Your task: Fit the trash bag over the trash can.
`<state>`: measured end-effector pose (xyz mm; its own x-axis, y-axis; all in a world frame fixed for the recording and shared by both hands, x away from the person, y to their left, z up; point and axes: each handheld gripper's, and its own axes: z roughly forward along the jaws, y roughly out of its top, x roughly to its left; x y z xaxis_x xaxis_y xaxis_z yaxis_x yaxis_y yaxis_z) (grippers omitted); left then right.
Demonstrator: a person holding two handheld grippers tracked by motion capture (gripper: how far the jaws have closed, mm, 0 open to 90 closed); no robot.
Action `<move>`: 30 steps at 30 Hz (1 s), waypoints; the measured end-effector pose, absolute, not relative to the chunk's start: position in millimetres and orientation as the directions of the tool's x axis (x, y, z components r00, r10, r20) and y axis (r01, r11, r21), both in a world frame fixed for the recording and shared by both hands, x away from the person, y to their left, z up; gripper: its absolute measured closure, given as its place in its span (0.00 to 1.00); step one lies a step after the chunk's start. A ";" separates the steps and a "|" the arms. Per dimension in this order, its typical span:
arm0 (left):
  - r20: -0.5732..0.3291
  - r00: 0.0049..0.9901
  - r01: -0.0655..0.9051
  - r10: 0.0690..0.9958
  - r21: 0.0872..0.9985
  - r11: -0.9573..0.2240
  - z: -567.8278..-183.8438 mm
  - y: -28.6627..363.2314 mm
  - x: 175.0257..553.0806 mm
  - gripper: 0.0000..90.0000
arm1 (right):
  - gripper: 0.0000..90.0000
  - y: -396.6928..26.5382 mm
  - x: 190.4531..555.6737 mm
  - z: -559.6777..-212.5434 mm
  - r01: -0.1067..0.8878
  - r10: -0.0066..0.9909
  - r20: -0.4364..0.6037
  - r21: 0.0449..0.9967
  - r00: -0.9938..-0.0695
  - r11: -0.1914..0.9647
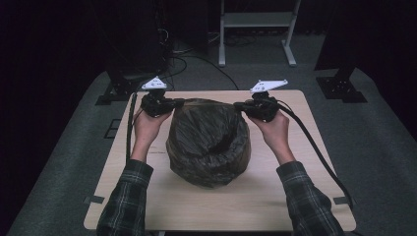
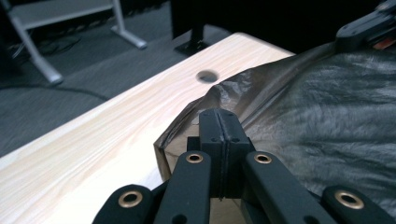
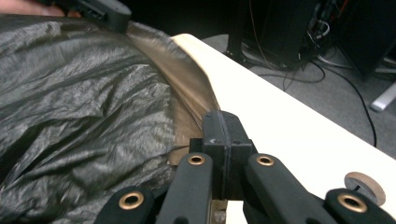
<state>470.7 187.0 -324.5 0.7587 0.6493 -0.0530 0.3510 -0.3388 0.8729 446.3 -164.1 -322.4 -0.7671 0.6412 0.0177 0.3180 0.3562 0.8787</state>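
A big dark plastic bag (image 1: pixel 209 142) sits in the middle of the light wooden worktop (image 1: pixel 295 196). It is puffy and crinkly, and its top edge lies near the far edge of the worktop.

The left claw (image 1: pixel 173 103) is at the bag's far left corner, close to the far left corner of the worktop. In the left gripper view the left claw (image 2: pixel 219 122) has its two black jaws pressed tight together, and a thin flap of the bag (image 2: pixel 303 121) is pinched between them. The flap looks brown where the plastic is stretched thin.

The right claw (image 1: pixel 241 105) is at the bag's far right corner, near the far edge of the worktop. In the right gripper view the right claw (image 3: pixel 220 123) is squeezed closed too, with a strip of the bag (image 3: pixel 84 107) caught in it.

The top edge of the bag runs in a line from one claw to the other. The rest of the bag rests on the worktop.

A small round hole (image 2: pixel 207 75) is in the worktop near the far edge, just past the bag. The person's sleeves (image 1: pixel 125 196) have a dark checked pattern and come in from the near edge. A grey carpet floor (image 1: pixel 373 142) lies around the worktop.
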 end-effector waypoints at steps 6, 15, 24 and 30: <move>-0.081 0.742 0.414 0.665 0.836 -0.360 -355.9 186.1 479.8 1.00 | 1.00 -156.9 463.1 -344.6 0.380 0.659 0.047 0.847 -0.750 0.372; -0.075 0.733 0.402 0.676 0.850 -0.342 -359.5 196.0 473.1 0.87 | 0.80 -155.2 462.2 -353.3 0.388 0.663 0.050 0.843 -0.747 0.372; -0.034 0.728 0.325 0.685 0.897 -0.301 -317.1 233.3 436.7 0.47 | 0.46 -175.9 445.9 -323.4 0.333 0.680 0.042 0.893 -0.732 0.303; -0.025 0.764 0.301 0.645 0.898 -0.321 -310.4 251.2 401.9 0.19 | 0.21 -182.8 428.1 -307.8 0.301 0.647 0.042 0.907 -0.761 0.295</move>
<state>401.9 251.2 -310.4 0.7639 0.6448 -0.0253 0.3010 -0.3214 0.8978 428.1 -182.8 -307.8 -0.7610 0.6474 0.0416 0.3009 0.2954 0.9067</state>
